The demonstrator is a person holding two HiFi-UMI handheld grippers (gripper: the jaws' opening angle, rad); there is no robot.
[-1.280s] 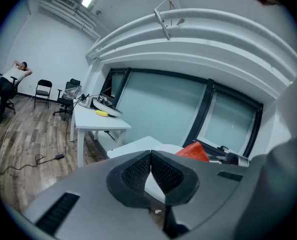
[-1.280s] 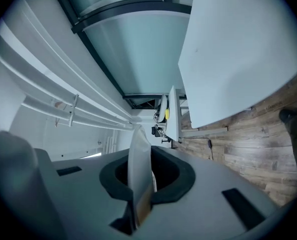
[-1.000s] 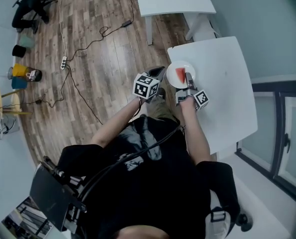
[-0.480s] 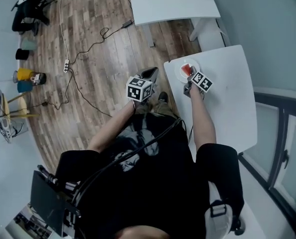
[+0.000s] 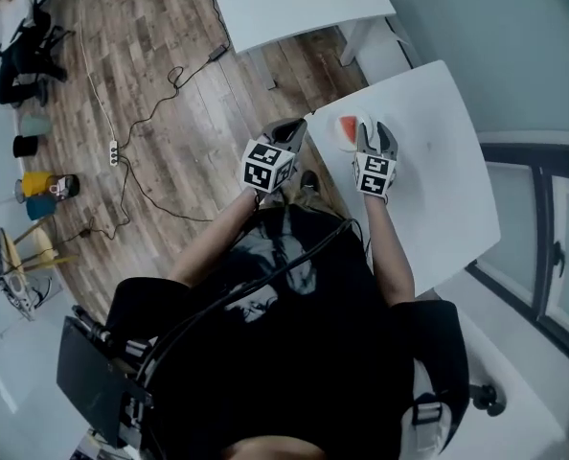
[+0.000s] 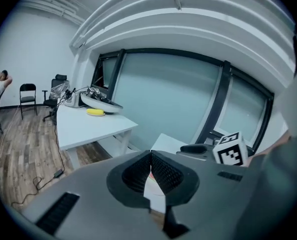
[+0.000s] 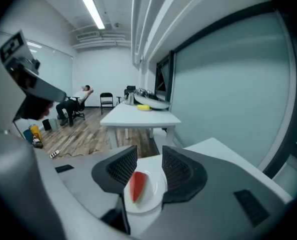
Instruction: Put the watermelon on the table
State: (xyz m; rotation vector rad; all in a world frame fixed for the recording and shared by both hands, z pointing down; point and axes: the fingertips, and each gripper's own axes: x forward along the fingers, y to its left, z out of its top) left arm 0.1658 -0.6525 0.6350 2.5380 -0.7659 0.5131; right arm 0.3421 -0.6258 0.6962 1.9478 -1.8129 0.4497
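Note:
A red watermelon slice (image 5: 347,127) lies on a small white plate (image 5: 337,144) near the left edge of the white table (image 5: 438,161). My right gripper (image 5: 376,130) hovers just right of the plate, and its jaws are opening. In the right gripper view the slice (image 7: 137,185) shows in the gap of the right gripper (image 7: 149,151), flat on the plate (image 7: 153,198), with neither pad touching it. My left gripper (image 5: 289,130) hangs off the table's left edge over the floor. In its own view the left gripper (image 6: 151,156) is shut with nothing in it.
A second white table (image 5: 294,3) stands farther off with a yellow object (image 7: 142,107) on it. Cables and a power strip (image 5: 112,151) lie on the wooden floor. Cups (image 5: 35,185) stand at the far left. A person sits on a chair (image 7: 78,101) across the room. A glass wall borders the table.
My right gripper has rolled upright, its jaws have spread wide, and it has drawn back from the plate. The slice lies free on the plate. The left gripper drifted along the table's edge.

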